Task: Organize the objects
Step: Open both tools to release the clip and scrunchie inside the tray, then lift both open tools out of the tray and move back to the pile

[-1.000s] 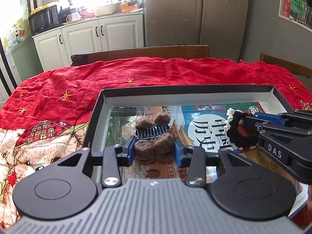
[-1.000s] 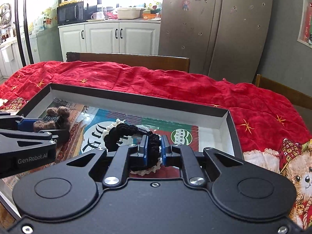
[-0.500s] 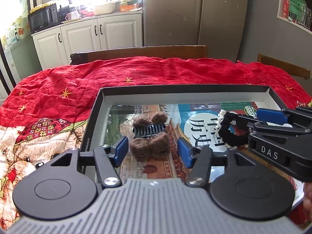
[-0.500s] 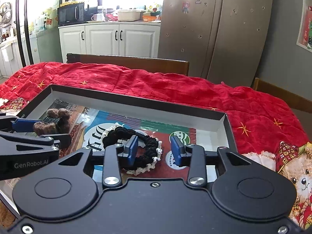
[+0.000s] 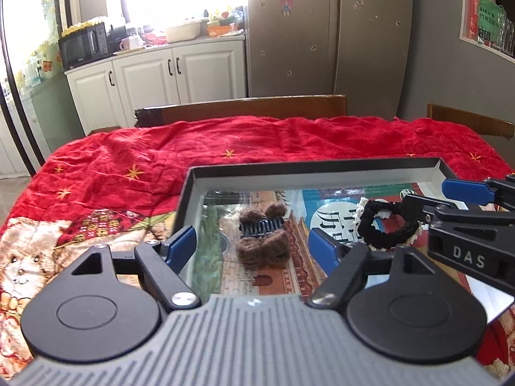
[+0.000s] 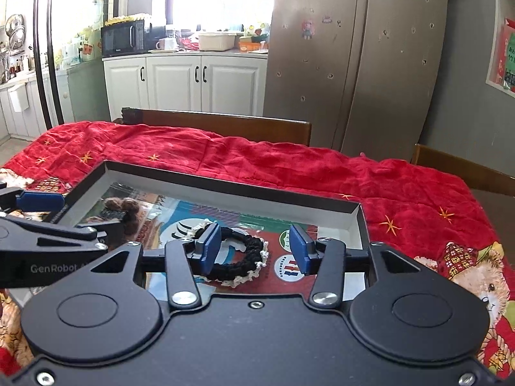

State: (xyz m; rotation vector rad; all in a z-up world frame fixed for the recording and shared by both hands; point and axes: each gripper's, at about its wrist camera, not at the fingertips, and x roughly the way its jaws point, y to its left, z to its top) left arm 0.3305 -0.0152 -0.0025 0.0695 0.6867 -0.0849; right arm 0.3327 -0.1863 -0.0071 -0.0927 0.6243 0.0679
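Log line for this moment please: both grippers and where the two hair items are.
left gripper: open | right gripper: open | furry hair claw: in tray, free | black scrunchie: in tray, free

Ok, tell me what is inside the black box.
Inside the black box: a brown fuzzy hair claw and a black scrunchie on a printed sheet. Anything beneath that sheet is hidden.

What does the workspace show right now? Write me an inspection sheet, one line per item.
Surface: red blanket with star and bear prints covers the table.
Job's things: brown furry hair clip and black scrunchie lie apart inside the shallow box.
Clutter: nothing seen.
Grippers: left claw open around the hair clip, not touching; right claw open over the scrunchie.
Cables: nothing seen.
Surroundings: wooden chairs, white cabinets, fridge, microwave.
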